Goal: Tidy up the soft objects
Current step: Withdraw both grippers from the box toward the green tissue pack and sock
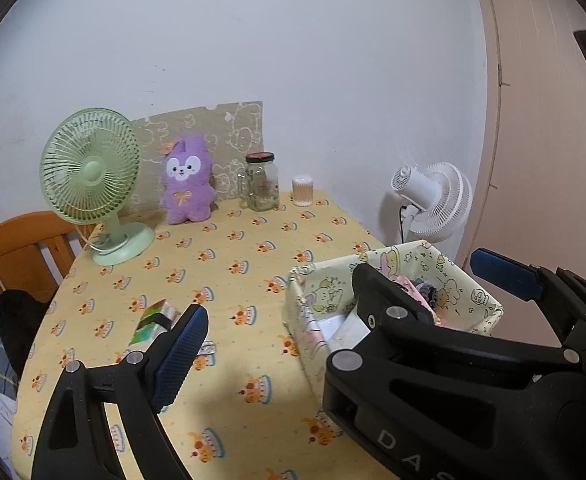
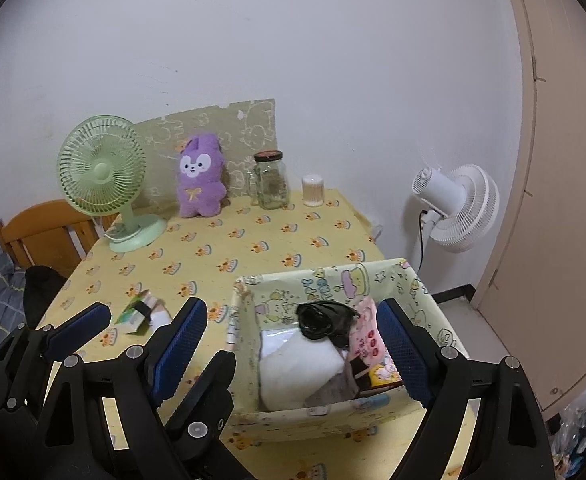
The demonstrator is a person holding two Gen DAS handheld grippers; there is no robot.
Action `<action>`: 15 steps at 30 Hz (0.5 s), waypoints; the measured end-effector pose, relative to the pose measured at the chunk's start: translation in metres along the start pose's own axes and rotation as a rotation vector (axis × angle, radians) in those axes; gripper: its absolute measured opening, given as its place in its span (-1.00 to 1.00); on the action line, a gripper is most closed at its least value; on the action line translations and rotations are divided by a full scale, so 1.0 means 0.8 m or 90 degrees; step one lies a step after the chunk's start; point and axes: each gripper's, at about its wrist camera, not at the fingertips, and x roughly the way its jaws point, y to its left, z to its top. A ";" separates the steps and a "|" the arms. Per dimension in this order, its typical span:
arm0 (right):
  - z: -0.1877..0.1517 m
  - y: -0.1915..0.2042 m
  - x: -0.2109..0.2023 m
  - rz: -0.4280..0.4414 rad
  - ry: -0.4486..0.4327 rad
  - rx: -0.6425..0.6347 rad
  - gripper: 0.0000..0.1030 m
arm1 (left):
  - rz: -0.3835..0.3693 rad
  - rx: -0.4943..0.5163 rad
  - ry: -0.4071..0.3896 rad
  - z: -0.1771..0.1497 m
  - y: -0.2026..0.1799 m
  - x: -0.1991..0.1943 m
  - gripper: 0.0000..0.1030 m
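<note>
A yellow cartoon-print fabric bin [image 2: 333, 412] [image 1: 473, 280] stands on the table's near right. Inside lie a white soft bundle [image 2: 297, 364], a black item [image 2: 321, 320] and a pink patterned cloth [image 2: 367, 336]. My right gripper [image 2: 293, 352] is open and empty, its fingers spread over the bin. My left gripper [image 1: 345, 312] is open and empty, left of the bin; it also shows in the right wrist view [image 2: 149, 320]. A purple plush bunny [image 1: 187, 180] [image 2: 201, 178] stands at the table's back. A green-and-white packet [image 1: 153, 322] [image 2: 141, 312] lies near the left fingers.
A green desk fan [image 1: 93, 176] stands at the back left. A glass jar [image 1: 261, 182] and a cotton-swab tub [image 1: 303, 191] stand by the wall. A white floor fan [image 2: 457, 204] stands right of the table. A wooden chair [image 1: 17, 252] is at the left.
</note>
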 end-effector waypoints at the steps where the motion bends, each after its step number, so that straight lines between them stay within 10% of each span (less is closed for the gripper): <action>1: 0.000 0.004 -0.002 0.002 -0.003 -0.001 0.73 | 0.002 -0.002 -0.003 0.000 0.003 -0.003 0.80; 15: -0.001 0.058 -0.014 0.018 -0.027 -0.021 0.73 | 0.032 -0.018 -0.028 -0.009 0.050 -0.026 0.83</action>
